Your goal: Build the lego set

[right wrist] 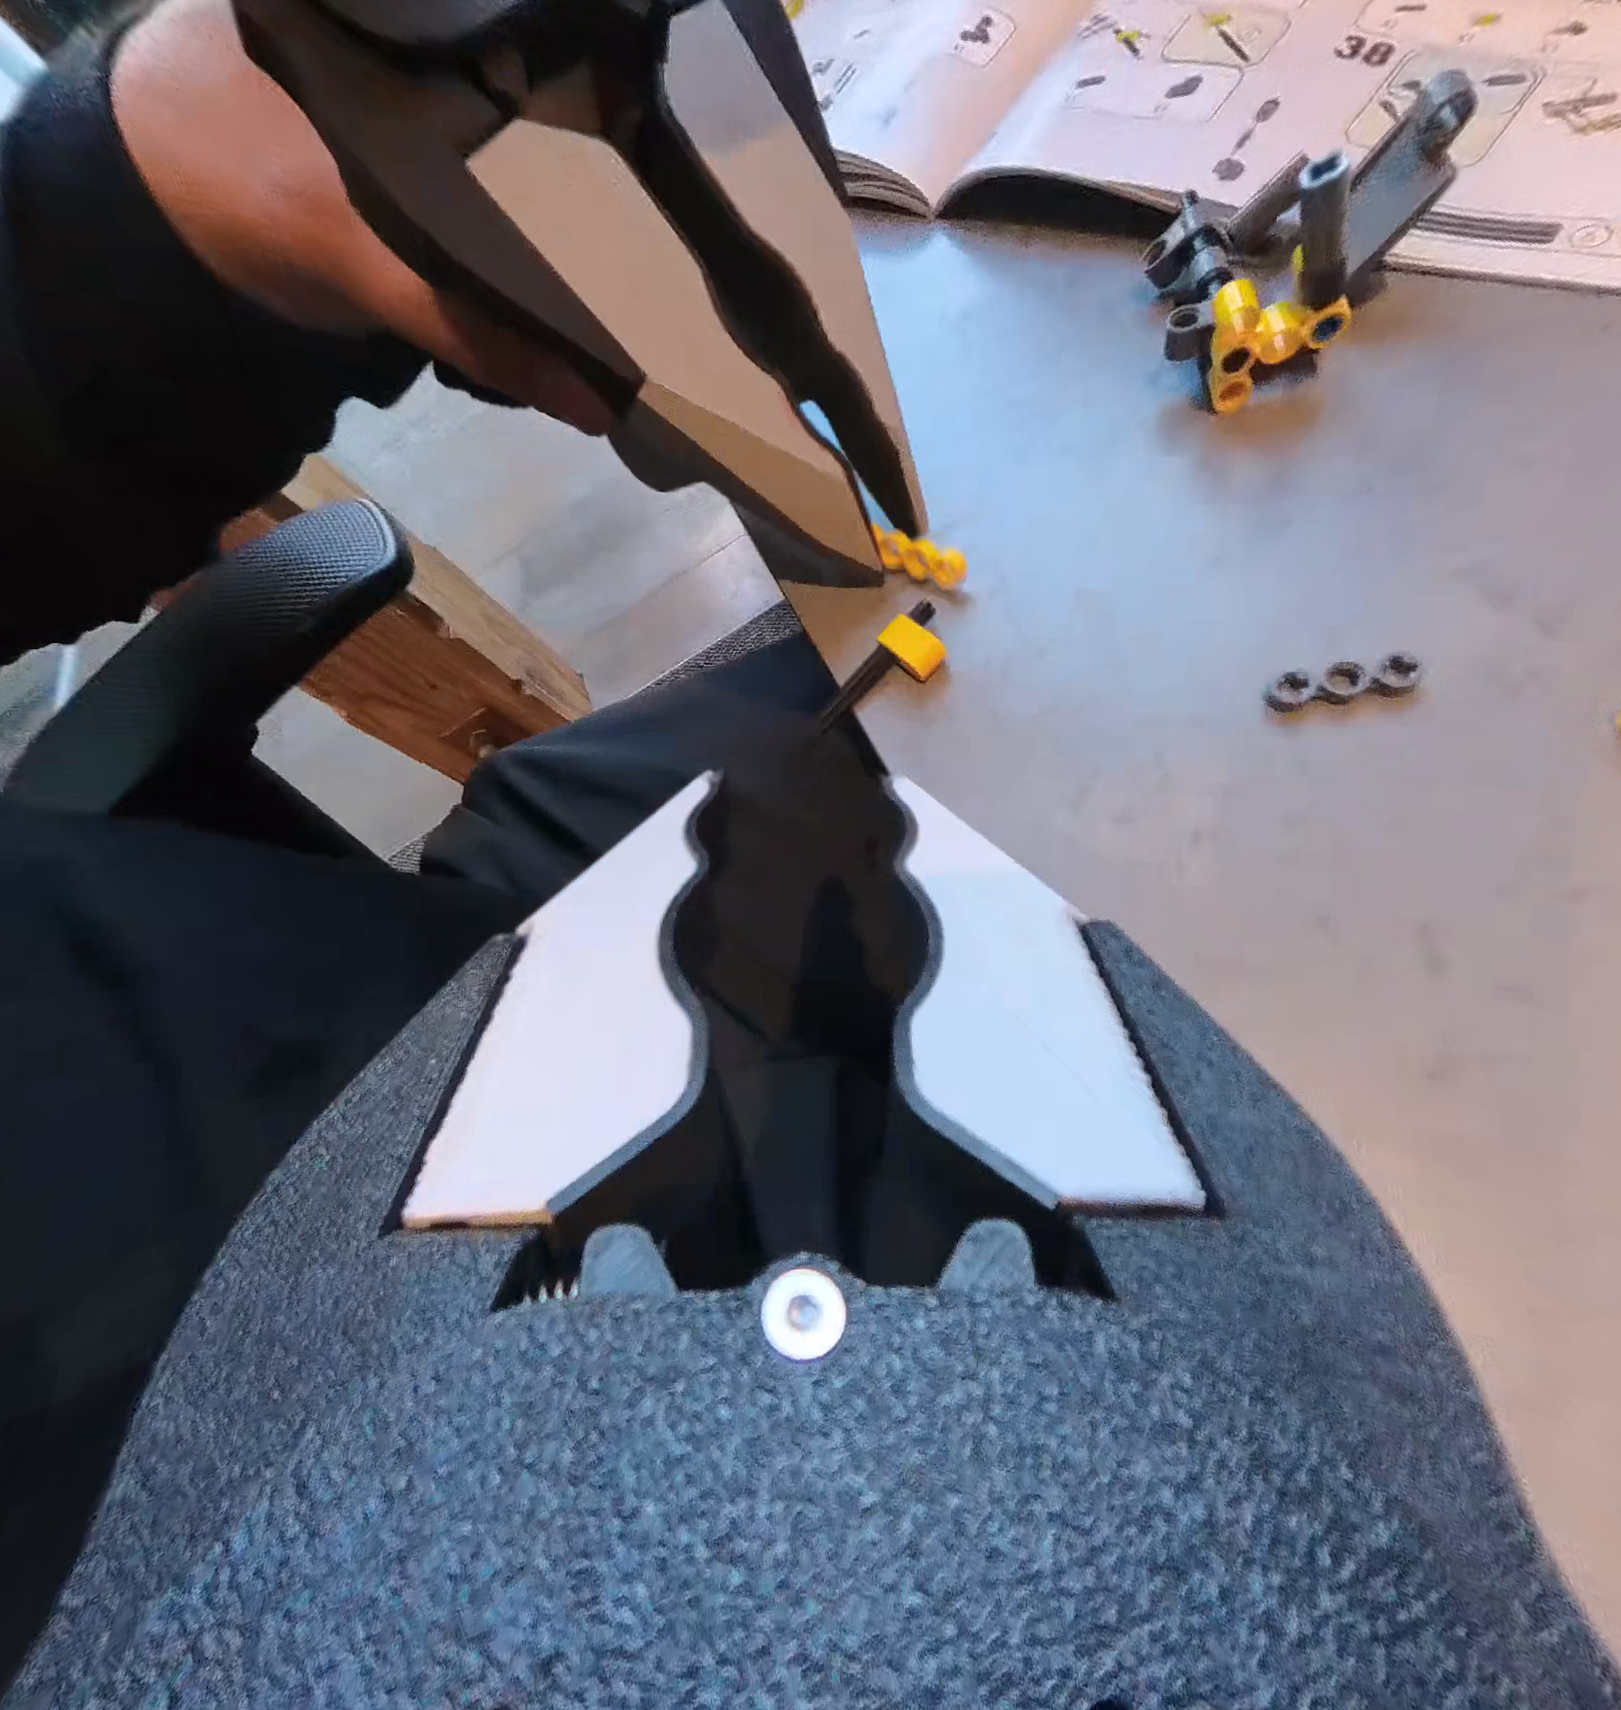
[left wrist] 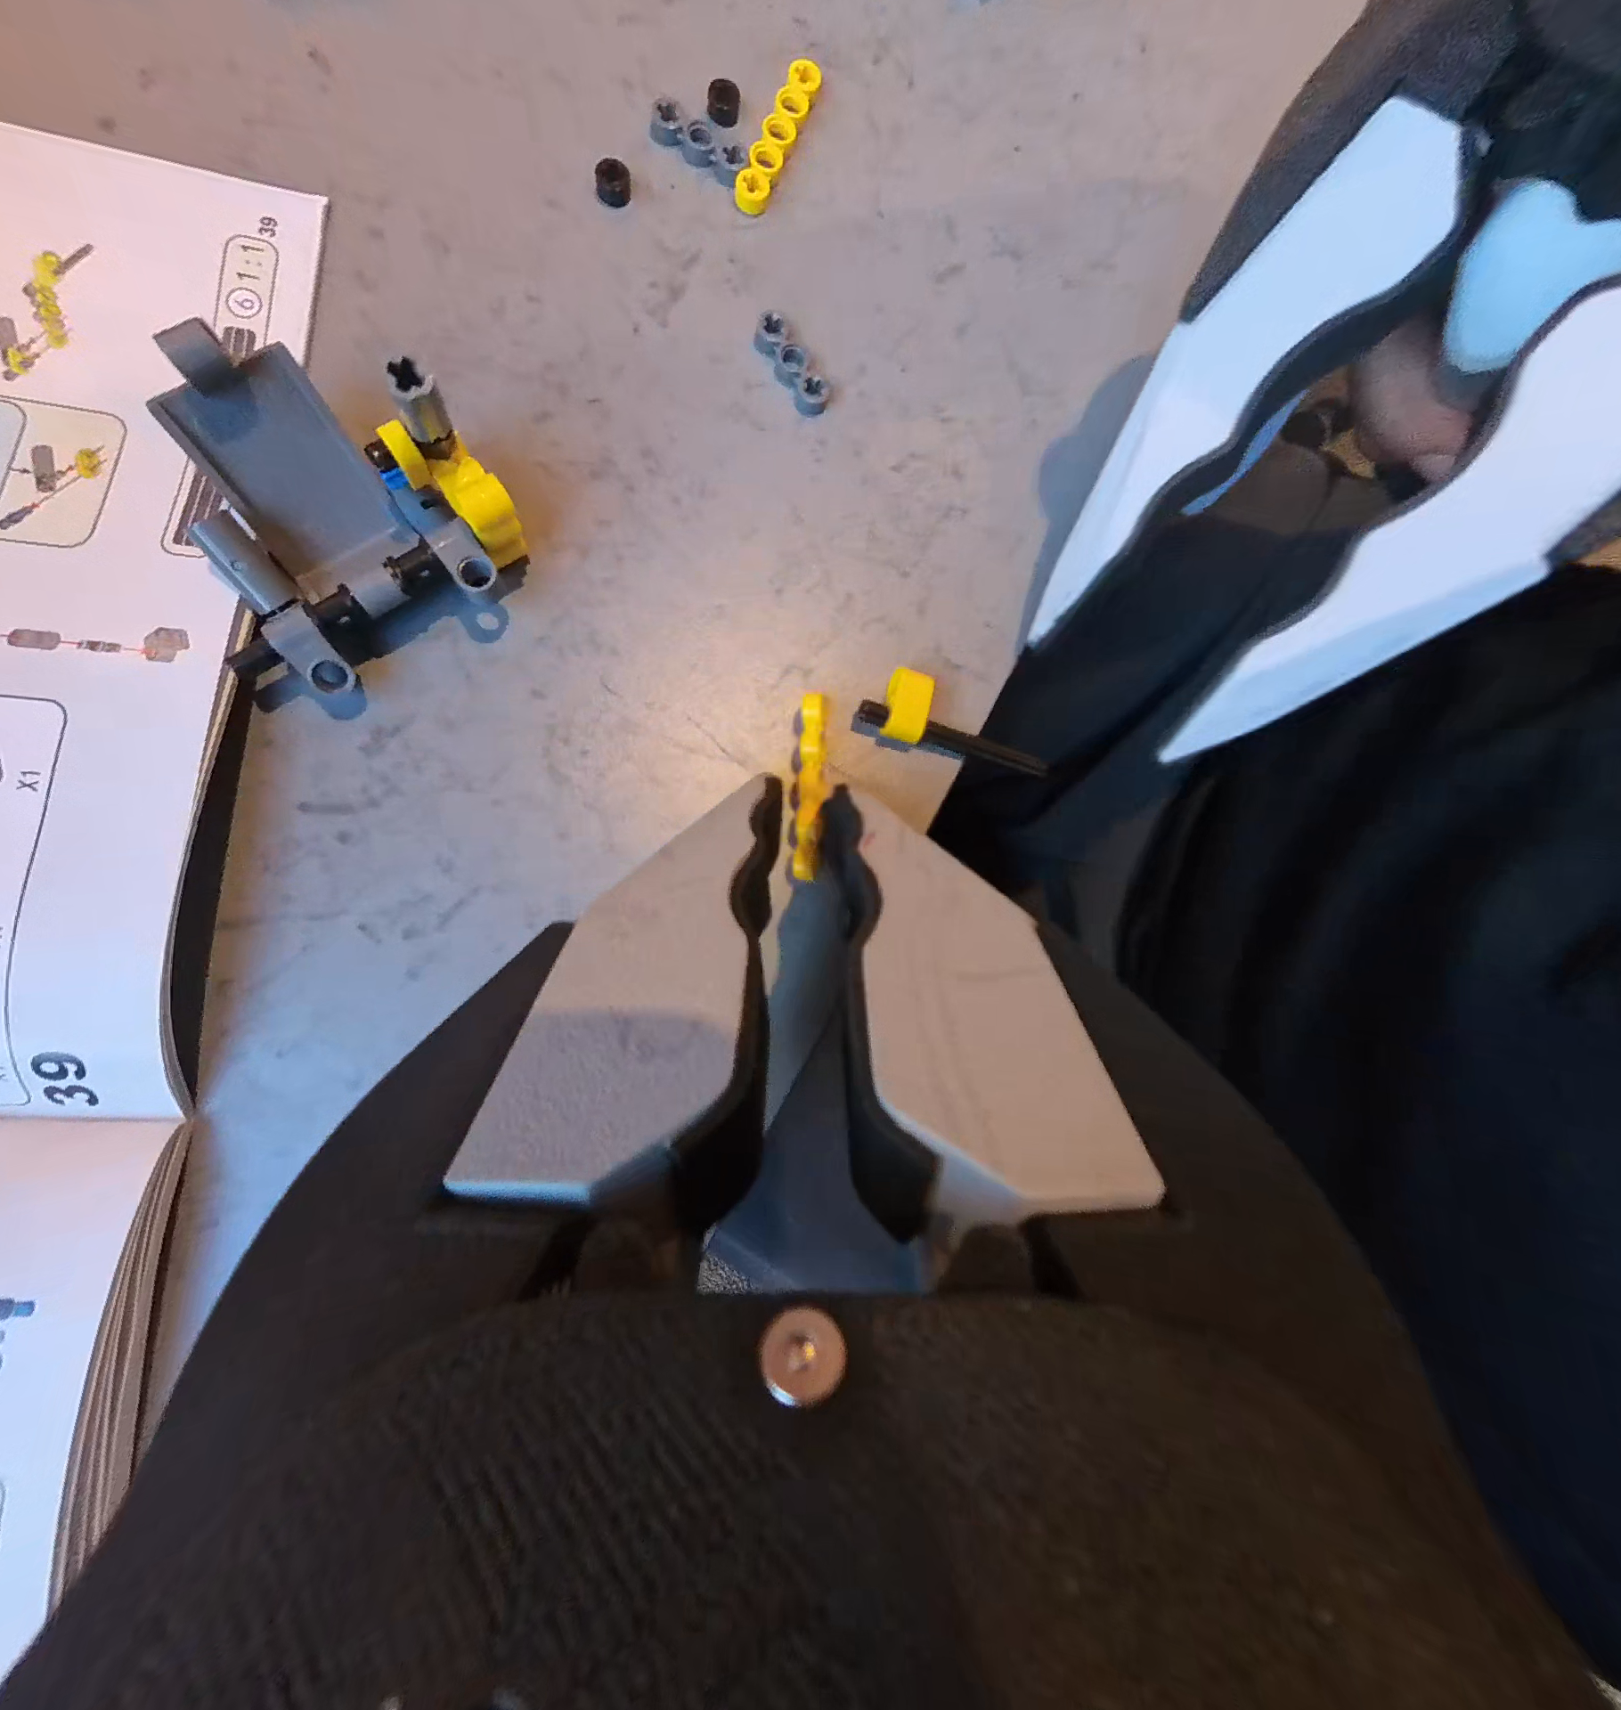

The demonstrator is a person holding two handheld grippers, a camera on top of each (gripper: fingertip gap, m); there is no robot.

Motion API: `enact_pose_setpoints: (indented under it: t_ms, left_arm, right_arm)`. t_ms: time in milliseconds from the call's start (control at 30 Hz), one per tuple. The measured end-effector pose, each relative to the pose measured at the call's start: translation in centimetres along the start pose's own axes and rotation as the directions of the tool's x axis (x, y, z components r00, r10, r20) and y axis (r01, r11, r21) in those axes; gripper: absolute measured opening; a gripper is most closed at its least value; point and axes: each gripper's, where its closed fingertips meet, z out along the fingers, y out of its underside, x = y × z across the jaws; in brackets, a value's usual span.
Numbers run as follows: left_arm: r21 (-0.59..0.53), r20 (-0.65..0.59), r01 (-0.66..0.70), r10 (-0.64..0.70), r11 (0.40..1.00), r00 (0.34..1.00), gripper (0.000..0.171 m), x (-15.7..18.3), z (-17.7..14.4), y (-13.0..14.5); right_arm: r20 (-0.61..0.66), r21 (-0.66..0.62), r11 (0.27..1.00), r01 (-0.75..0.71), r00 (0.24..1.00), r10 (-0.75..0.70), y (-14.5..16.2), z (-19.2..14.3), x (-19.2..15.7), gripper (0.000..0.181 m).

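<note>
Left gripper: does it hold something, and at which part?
Yes. The left gripper pinches a small yellow beam by its near end; the far end sticks out.

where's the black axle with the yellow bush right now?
The black axle with the yellow bush lies on the grey table, just right of the left gripper and its thin yellow beam.

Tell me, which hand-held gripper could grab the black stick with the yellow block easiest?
Probably the right hand-held gripper. It is open, empty and pointing at the black stick with the yellow block just ahead. The left hand-held gripper is shut on a yellow beam.
</note>
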Motion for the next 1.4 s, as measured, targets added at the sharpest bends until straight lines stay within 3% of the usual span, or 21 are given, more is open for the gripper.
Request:
enact_pose_setpoints:
  t_ms: [133, 367, 467, 567, 633, 767, 867, 1000, 1100, 1133, 1267, 1400]
  left_arm:
    - [-0.012, 0.025, -0.035, 0.035, 0.999, 0.999, 0.014, 0.2, 0.1, 0.0]
    - [-0.047, 0.079, -0.176, 0.179, 0.983, 0.981, 0.015, 0.2, 0.4, -0.3]
    - [-0.057, 0.054, -0.196, 0.199, 0.979, 0.979, 0.007, 0.5, 0.6, -0.5]
    - [-0.054, 0.042, -0.196, 0.199, 0.979, 0.979, 0.003, 0.6, 0.7, -0.6]
    - [-0.047, 0.047, -0.193, 0.195, 0.980, 0.980, 0.003, 0.6, 0.7, -0.6]
    - [-0.039, 0.051, -0.200, 0.202, 0.979, 0.978, 0.003, 0.7, 0.7, -0.5]
    - [-0.035, 0.044, -0.195, 0.196, 0.980, 0.980, 0.003, 0.5, 0.6, -0.5]
    - [-0.027, 0.032, -0.192, 0.192, 0.981, 0.981, 0.003, 0.5, 0.5, -0.4]
    - [-0.027, 0.031, -0.205, 0.206, 0.978, 0.978, 0.003, 0.5, 0.5, -0.4]
    - [-0.029, 0.030, -0.214, 0.215, 0.976, 0.976, 0.003, 0.5, 0.5, -0.4]
    - [-0.040, 0.017, -0.236, 0.237, 0.971, 0.971, 0.003, 0.6, 0.5, -0.4]
    - [-0.047, 0.008, -0.256, 0.256, 0.966, 0.967, 0.003, 0.6, 0.5, -0.3]
  right_arm:
    - [-0.060, -0.004, 0.998, 0.060, 0.996, -0.060, 0.2, 1.0, 0.1, 0.028]
    - [-0.035, 0.024, 0.999, -0.046, 0.998, 0.047, 0.6, 1.8, -0.5, 0.033]
    - [0.013, 0.050, 0.992, -0.114, 0.993, 0.114, 0.4, 2.0, -0.8, 0.034]
    - [0.035, 0.082, 0.983, -0.162, 0.987, 0.160, 0.1, 2.3, -0.7, 0.023]
    - [0.041, 0.091, 0.983, -0.159, 0.987, 0.155, 0.0, 2.4, -0.7, 0.005]
    - [0.044, 0.093, 0.982, -0.163, 0.986, 0.160, -0.1, 2.3, -0.8, 0.008]
    - [0.025, 0.069, 0.984, -0.163, 0.986, 0.162, 0.3, 1.6, -0.5, 0.023]
    - [-0.085, 0.041, 0.999, -0.007, 0.996, 0.010, -0.4, -0.7, 0.2, 0.030]
    - [-0.199, -0.022, 0.963, 0.270, 0.942, -0.269, -2.3, -1.8, 2.1, 0.031]
    - [-0.203, -0.077, 0.934, 0.348, 0.912, -0.356, -2.5, -1.5, 2.6, 0.040]
    - [-0.069, -0.226, 0.817, 0.531, 0.828, -0.557, -2.4, 0.8, 3.0, 0.043]
    - [0.070, -0.268, 0.758, 0.595, 0.796, -0.601, -2.2, 2.4, 2.7, 0.042]
